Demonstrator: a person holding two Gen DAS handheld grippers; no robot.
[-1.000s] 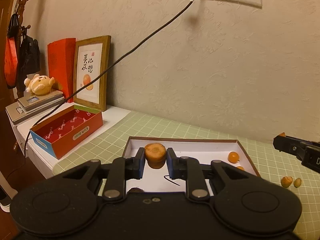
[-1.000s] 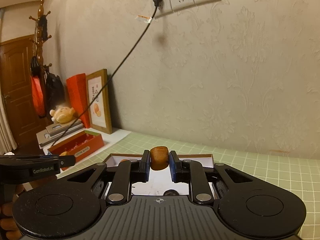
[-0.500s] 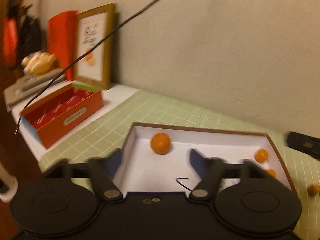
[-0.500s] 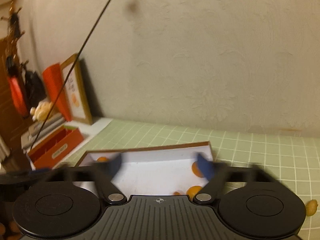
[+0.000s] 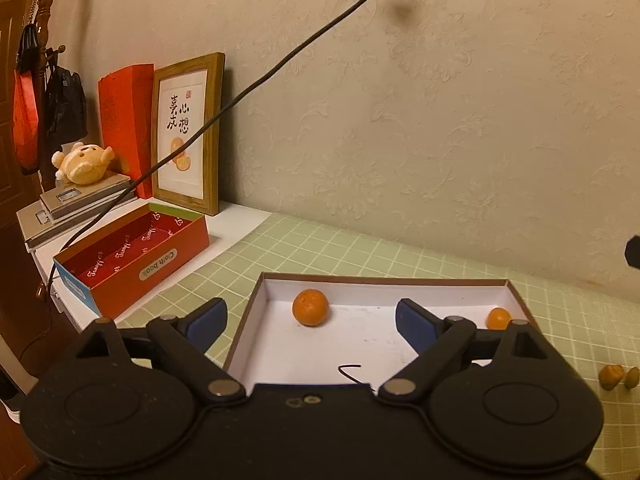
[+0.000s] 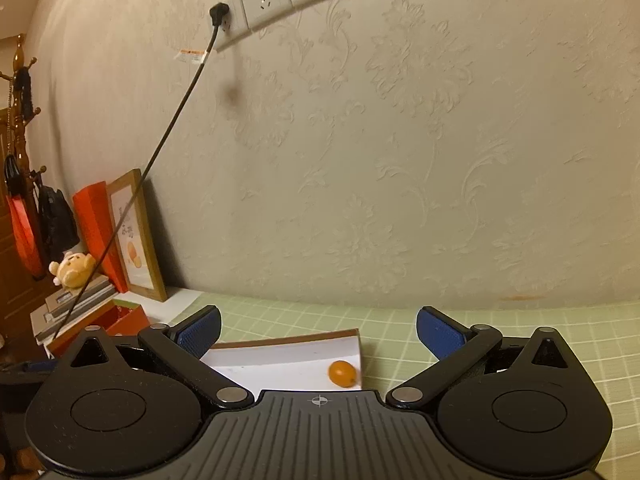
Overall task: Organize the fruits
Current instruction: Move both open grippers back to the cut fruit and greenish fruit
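The shallow white tray (image 5: 280, 354) with a brown rim lies on the green checked mat (image 5: 328, 248), its long axis running left to right along the wall. Inside it, the round orange (image 5: 310, 307) sits near the far left corner, showing no clear long axis. A smaller orange fruit (image 5: 498, 317) rests by the tray's far right corner, partly behind the gripper's right finger. In the right wrist view an oval kumquat (image 6: 342, 373) lies against the tray's right wall, its long axis slanting from upper left to lower right in the picture. Two small fruits (image 5: 617, 376) sit touching side by side on the mat, off the tray's right edge.

The red open box (image 5: 160, 258) at the table's left end reads "Cloth book" upside down on its side, with a repeated script word inside that is hard to make out. The framed picture (image 5: 187, 136) against the wall carries Chinese characters above painted oranges.

The left gripper (image 5: 311, 320) points somewhat downward over the tray's near edge, its jaws opening wide with nothing pressed between the pads. The right gripper (image 6: 318, 330) points nearer level toward the wall, over the tray's right end, its jaws likewise opening, empty.
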